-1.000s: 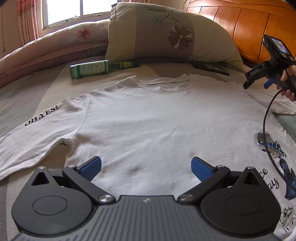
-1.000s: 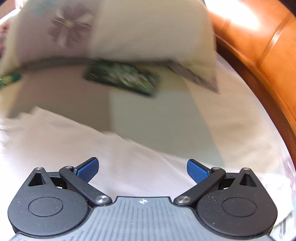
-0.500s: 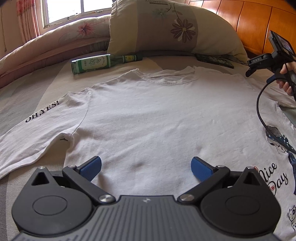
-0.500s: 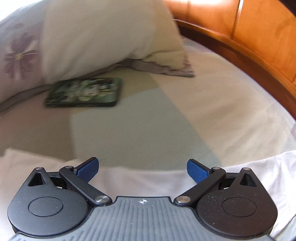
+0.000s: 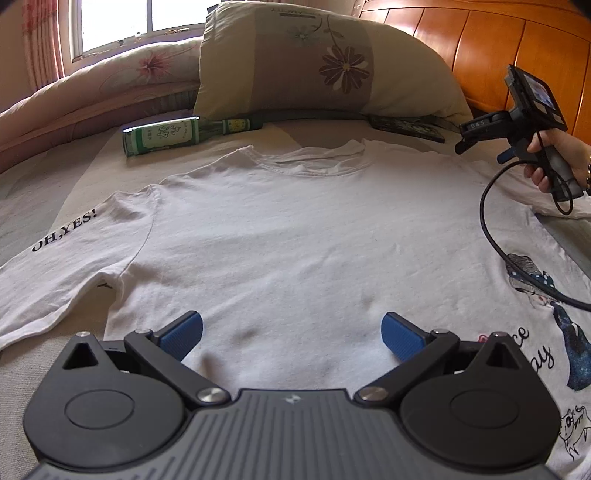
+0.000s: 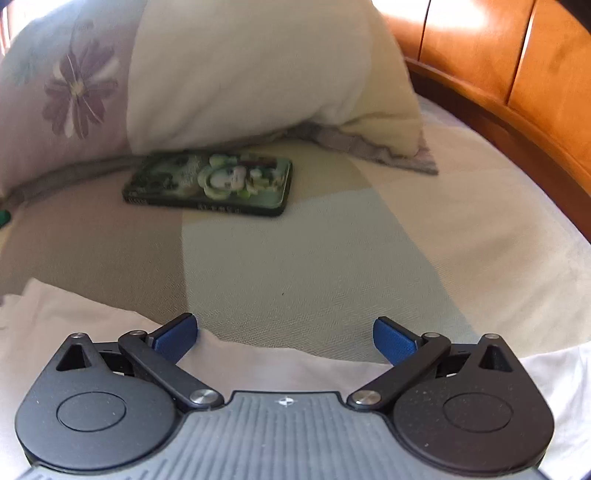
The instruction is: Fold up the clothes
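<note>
One white T-shirt (image 5: pixel 295 236) lies spread flat on the bed (image 5: pixel 44 184), back side up as far as the plain body shows, its collar toward the far headboard (image 5: pixel 517 48) and its hem at the near edge, so the long axis runs near to far. Its left sleeve, printed "OH,YES!", reaches out to the left; the right sleeve lies under the right gripper (image 5: pixel 476 138). A printed figure and lettering show along the shirt's right side.

The left gripper (image 5: pixel 291 332) hovers over the lower middle of the shirt, its two blue-padded jaws wide apart with nothing between them. The right gripper (image 6: pixel 284 332), held by one hand (image 5: pixel 554 155) with a black cable (image 5: pixel 491 229) trailing across the shirt, sits at the far right shoulder; its jaws are likewise spread apart and empty, over the shirt's edge where white fabric (image 6: pixel 74 325) meets the bedsheet (image 6: pixel 295 266).

Beyond the collar lies one green glass bottle (image 5: pixel 177 136) on its side, neck pointing right. One flowered pillow (image 5: pixel 314 62) leans against the headboard, with one dark green illustrated book (image 6: pixel 210 182) flat beside it. A folded quilt (image 5: pixel 110 85) lies far left beneath one window (image 5: pixel 140 18).
</note>
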